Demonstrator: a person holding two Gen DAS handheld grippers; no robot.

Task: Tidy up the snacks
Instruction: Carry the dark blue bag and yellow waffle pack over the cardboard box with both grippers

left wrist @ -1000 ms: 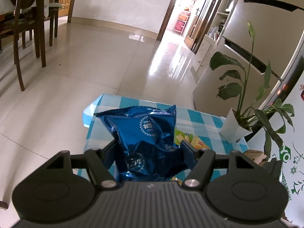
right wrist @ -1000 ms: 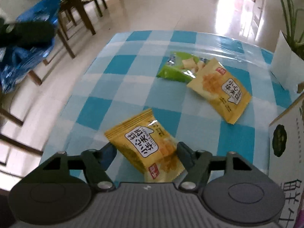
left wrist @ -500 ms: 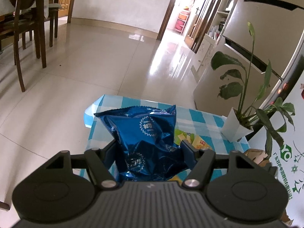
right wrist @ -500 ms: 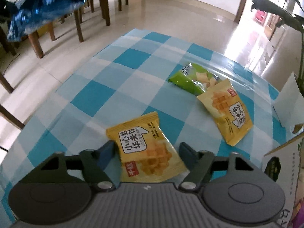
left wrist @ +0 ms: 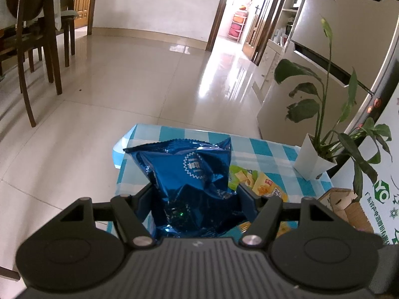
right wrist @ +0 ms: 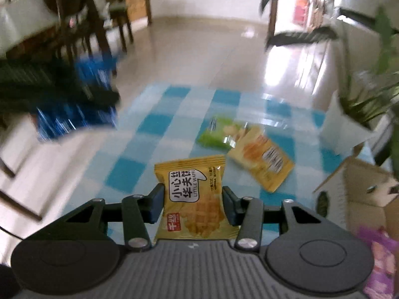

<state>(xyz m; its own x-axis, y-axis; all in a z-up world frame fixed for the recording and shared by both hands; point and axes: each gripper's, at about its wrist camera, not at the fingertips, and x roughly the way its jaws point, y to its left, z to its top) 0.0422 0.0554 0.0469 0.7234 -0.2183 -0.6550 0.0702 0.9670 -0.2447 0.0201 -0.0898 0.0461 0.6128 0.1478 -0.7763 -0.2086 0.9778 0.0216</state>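
Left gripper (left wrist: 195, 194) clamped on a crumpled blue foil snack bag (left wrist: 192, 174), fingers (left wrist: 146, 199) pressed into both sides of its lower half, top seam sticking up and forward. Held up above the near left part of the surface (left wrist: 261, 149), blue-and-white checked cloth showing beneath. Same bag glimpsed as a blue blur (right wrist: 74, 114) at the left of the right wrist view, off past the left edge of the surface.

Over to the right gripper (right wrist: 193, 203): fingers (right wrist: 155, 206) just been closing, now pinched on a yellow waffle packet (right wrist: 193, 196), one pad on each side edge, printed face up and its top edge pointing away. Packet seemingly off the cloth, hanging above the near middle of the surface; whole view smeared with motion.

Still lying on the cloth: a green snack packet (right wrist: 219, 134) toward the middle, and a second yellow packet (right wrist: 264, 164) overlapping its right end, angled toward the right edge. Both peeking out behind the blue bag in the left view too.

White-potted plant (left wrist: 314, 159) at the far right corner. Open cardboard box (right wrist: 359, 194) by the near right edge, flaps up; contents unclear.
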